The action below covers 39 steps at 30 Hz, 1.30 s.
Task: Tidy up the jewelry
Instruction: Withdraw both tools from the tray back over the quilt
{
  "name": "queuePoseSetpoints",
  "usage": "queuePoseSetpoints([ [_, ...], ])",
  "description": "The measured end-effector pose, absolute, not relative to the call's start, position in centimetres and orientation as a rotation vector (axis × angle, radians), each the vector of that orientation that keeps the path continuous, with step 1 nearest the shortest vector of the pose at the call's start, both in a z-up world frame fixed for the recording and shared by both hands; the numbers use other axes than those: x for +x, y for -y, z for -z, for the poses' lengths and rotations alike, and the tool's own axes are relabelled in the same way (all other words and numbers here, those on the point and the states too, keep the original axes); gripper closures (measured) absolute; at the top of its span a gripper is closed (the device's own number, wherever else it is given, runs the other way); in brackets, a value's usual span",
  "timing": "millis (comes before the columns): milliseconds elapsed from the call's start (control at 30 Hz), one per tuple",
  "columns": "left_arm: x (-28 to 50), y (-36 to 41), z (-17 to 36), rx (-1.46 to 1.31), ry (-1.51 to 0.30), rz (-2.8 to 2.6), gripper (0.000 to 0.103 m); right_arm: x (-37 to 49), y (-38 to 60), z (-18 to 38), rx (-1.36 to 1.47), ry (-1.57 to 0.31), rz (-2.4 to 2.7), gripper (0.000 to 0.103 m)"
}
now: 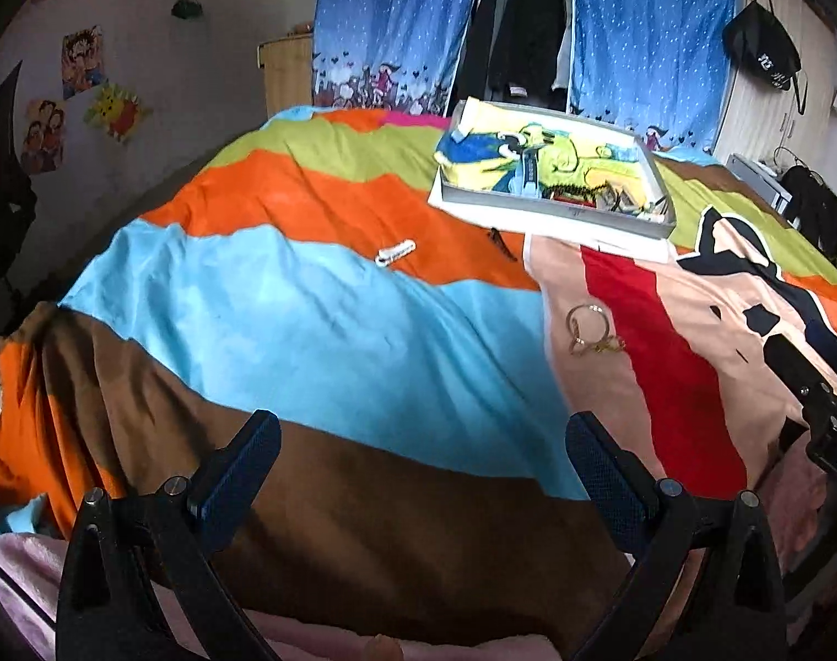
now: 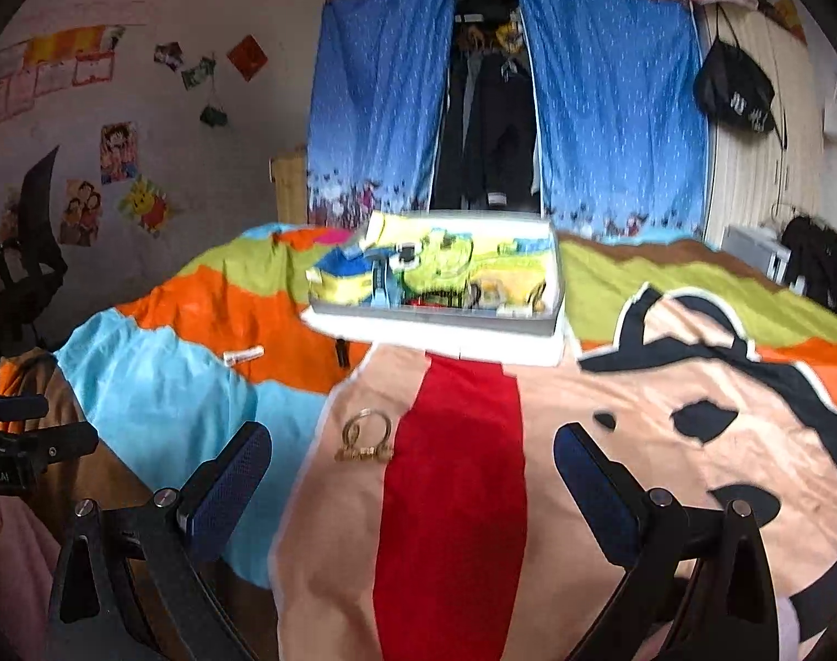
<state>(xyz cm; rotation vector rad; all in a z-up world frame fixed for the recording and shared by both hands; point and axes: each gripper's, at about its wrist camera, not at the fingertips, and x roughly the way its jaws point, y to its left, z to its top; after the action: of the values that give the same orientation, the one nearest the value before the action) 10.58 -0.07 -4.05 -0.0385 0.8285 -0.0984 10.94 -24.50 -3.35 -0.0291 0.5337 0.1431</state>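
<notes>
A grey tray (image 1: 550, 208) (image 2: 435, 317) lined with a yellow-green cartoon cloth sits at the far side of the bed, with small jewelry pieces (image 1: 611, 201) along its near edge. Gold bangles with a chain (image 1: 590, 329) (image 2: 365, 437) lie on the pink patch of the blanket. A white beaded bracelet (image 1: 396, 252) (image 2: 243, 355) and a dark hair clip (image 1: 501, 242) (image 2: 341, 353) lie on the orange stripe. My left gripper (image 1: 422, 468) is open and empty, low over the brown stripe. My right gripper (image 2: 412, 473) is open and empty, just right of the bangles.
The bed carries a striped cartoon blanket (image 1: 319, 319). Blue curtains (image 2: 611, 110) and hanging dark clothes stand behind it. A black chair (image 2: 27, 253) is at the left. The right gripper's body (image 1: 826, 413) shows at the right edge of the left wrist view.
</notes>
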Motion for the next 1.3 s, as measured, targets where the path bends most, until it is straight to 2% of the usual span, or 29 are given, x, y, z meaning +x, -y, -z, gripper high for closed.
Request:
queuePoseSetpoints([
  [333,11.3,0.2,5.7,-0.008,-0.891,0.085,0.002,12.9,25.2,5.4,0.033,-0.693,-0.15,0.0],
  [1033,12.4,0.8,7.2,0.004,-0.984,0.096,0.002,14.5,25.0,6.6,0.08,-0.789,-0.235,0.0],
  [1300,15.1,0.2,8.3,-0.053,-1.096,0.149,0.002,16.6,25.3,7.7,0.163,-0.871,-0.296,0.0],
])
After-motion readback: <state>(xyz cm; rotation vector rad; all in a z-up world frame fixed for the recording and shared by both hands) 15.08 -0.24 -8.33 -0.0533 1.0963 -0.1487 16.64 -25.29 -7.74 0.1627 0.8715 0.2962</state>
